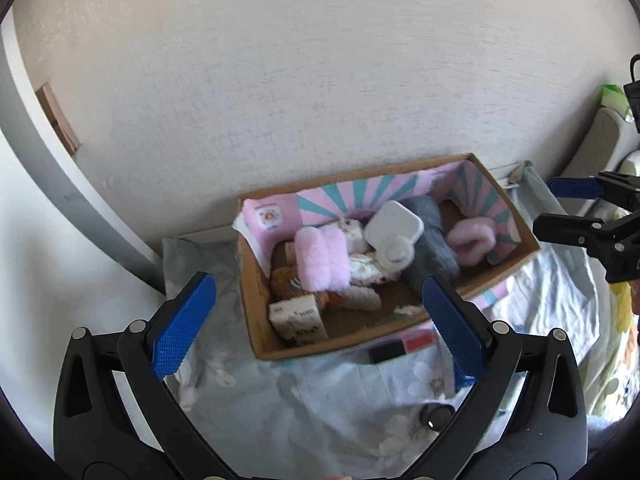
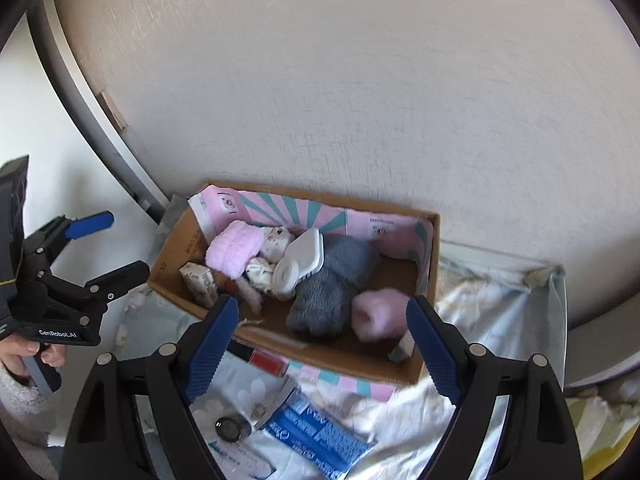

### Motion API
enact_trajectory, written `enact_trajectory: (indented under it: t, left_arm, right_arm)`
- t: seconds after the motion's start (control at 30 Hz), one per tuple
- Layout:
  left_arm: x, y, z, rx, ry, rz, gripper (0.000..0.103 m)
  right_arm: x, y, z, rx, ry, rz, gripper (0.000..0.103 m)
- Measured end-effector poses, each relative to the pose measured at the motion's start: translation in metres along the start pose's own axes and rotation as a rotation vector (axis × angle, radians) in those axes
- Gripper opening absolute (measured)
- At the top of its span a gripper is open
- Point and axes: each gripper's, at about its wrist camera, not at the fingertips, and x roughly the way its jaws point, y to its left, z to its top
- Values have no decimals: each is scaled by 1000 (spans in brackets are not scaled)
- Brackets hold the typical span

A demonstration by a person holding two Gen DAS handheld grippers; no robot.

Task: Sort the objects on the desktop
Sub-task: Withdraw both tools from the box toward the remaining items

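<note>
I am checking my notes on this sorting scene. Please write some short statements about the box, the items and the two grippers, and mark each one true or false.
1. The cardboard box already holds several items. True.
2. The left gripper is shut on the grey plush item. False: it is open and holds nothing.
3. A white plastic container lies in the box, partly on the grey plush item. True.
4. The blue packet lies inside the box. False: it lies on the cloth in front of the box.
5. The right gripper is open. True.
</note>
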Motion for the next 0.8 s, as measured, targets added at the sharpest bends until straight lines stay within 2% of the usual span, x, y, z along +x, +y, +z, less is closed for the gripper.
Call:
enact_trajectory:
  t: [0.2,0.43,0.67,0.8]
  left_arm:
    - [-14,-8,-24,0,7,-38,102]
    - [-4,-41,-64,53,96,-70,102]
    - [26,-72,-93,99,283,-91,100]
    - [51,-82,-95,89,409,-83,100]
  right_arm:
    - [-16,-14,-31,21,5,-30,84]
    - [-9,-18,-77,-23,66,-25,84]
    - [14,-8,-117,-205,170,-42,84]
    - [26,-12,-125,-250,214,1,84]
